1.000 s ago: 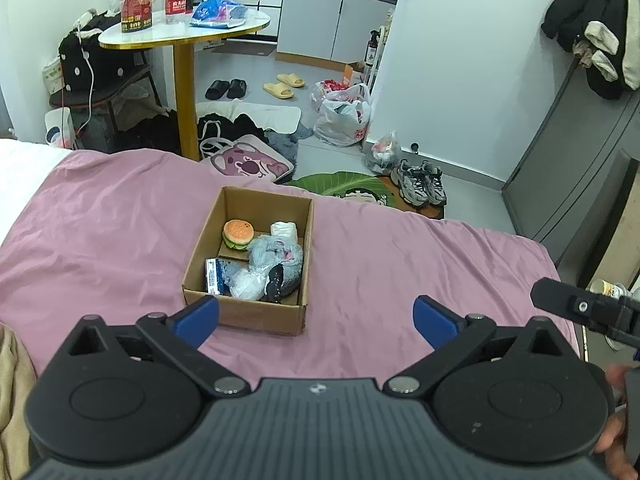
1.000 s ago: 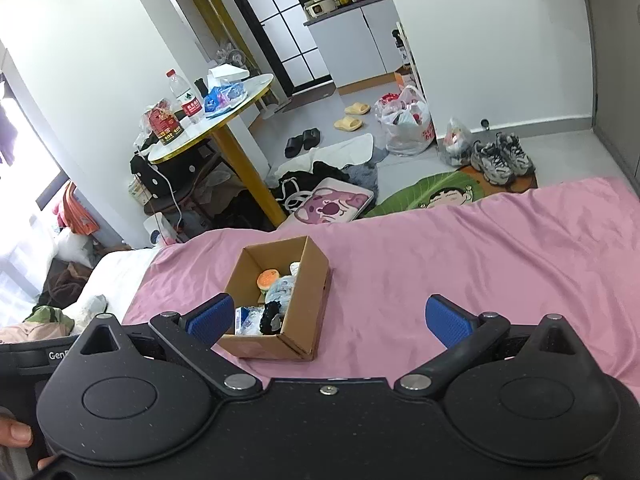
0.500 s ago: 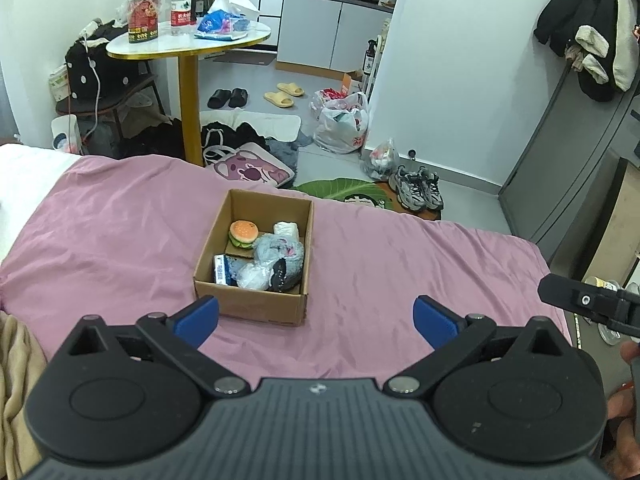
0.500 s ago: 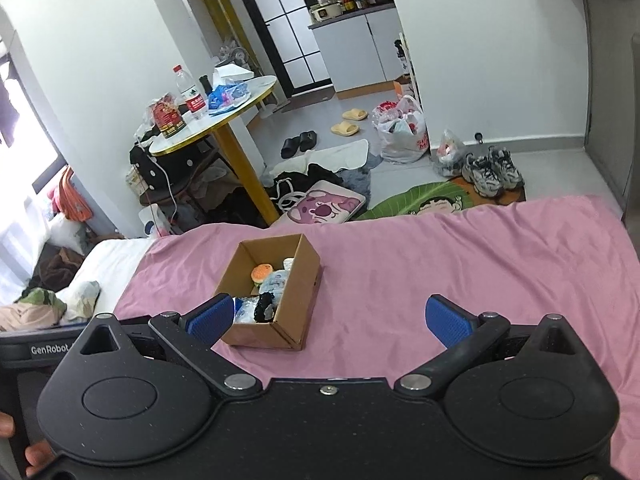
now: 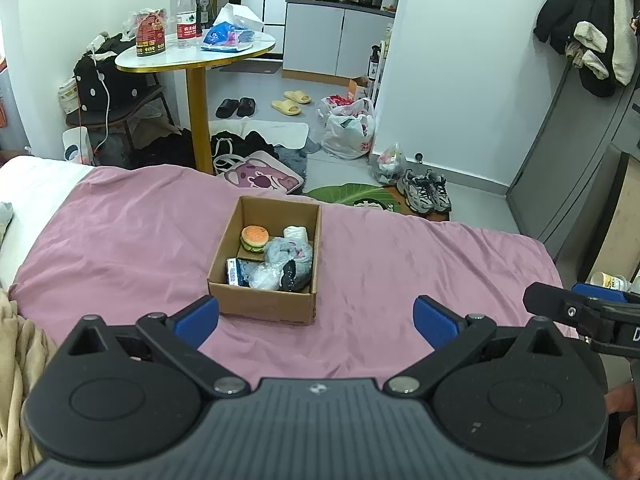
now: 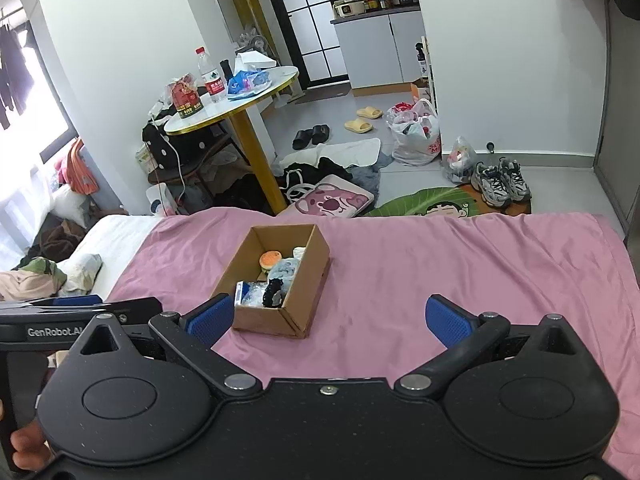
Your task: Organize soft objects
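On the pink bedspread [image 5: 400,248] ahead of me sits the cardboard box [image 5: 266,306], its long axis running away from me toward the bed's far edge, open top up, holding the burger toy [image 5: 254,237] and grey plush [image 5: 289,251]. My left gripper [image 5: 316,316] and right gripper [image 6: 329,319] are both spread wide and empty. If I reach in carelessly, a finger could catch the box wall and tip it on the soft bedding.

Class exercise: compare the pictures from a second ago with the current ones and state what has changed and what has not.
Both tools, left tool and right tool, drew back and up from the cardboard box, which now looks smaller and farther off. Nothing was gripped or released. Both tools remain open and empty; the box and its contents lie unchanged on the pink bedspread.
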`<state>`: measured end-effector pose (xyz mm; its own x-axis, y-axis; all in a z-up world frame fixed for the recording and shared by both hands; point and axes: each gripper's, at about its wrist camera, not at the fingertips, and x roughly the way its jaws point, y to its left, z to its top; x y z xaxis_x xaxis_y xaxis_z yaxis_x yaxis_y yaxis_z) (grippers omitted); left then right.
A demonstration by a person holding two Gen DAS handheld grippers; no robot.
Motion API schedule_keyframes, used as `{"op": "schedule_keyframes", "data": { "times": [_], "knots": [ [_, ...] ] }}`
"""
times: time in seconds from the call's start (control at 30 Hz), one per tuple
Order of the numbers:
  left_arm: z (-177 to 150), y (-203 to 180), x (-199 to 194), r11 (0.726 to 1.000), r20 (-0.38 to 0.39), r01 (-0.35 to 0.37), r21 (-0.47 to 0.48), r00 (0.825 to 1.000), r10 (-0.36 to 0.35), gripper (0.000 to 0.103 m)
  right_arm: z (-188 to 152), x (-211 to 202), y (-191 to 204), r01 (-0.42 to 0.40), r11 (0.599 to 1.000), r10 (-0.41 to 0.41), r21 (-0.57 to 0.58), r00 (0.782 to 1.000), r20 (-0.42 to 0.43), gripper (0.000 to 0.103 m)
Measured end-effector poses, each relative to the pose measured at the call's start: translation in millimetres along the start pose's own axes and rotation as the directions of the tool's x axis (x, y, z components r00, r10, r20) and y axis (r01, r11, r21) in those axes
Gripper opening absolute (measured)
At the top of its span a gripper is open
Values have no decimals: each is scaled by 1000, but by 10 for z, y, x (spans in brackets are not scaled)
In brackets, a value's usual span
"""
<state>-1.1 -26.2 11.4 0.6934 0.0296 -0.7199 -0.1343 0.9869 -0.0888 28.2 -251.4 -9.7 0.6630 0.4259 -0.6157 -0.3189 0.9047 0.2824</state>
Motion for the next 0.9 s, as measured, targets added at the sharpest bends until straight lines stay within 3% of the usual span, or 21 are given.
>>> {"op": "schedule_keyframes", "data": {
  "times": [0.9],
  "knots": [
    [-40,51,-131,1000,33,-5,-1,999,5,103,-55,-64,44,-22,1000,22,-10,1000,-2,103]
  ]
}}
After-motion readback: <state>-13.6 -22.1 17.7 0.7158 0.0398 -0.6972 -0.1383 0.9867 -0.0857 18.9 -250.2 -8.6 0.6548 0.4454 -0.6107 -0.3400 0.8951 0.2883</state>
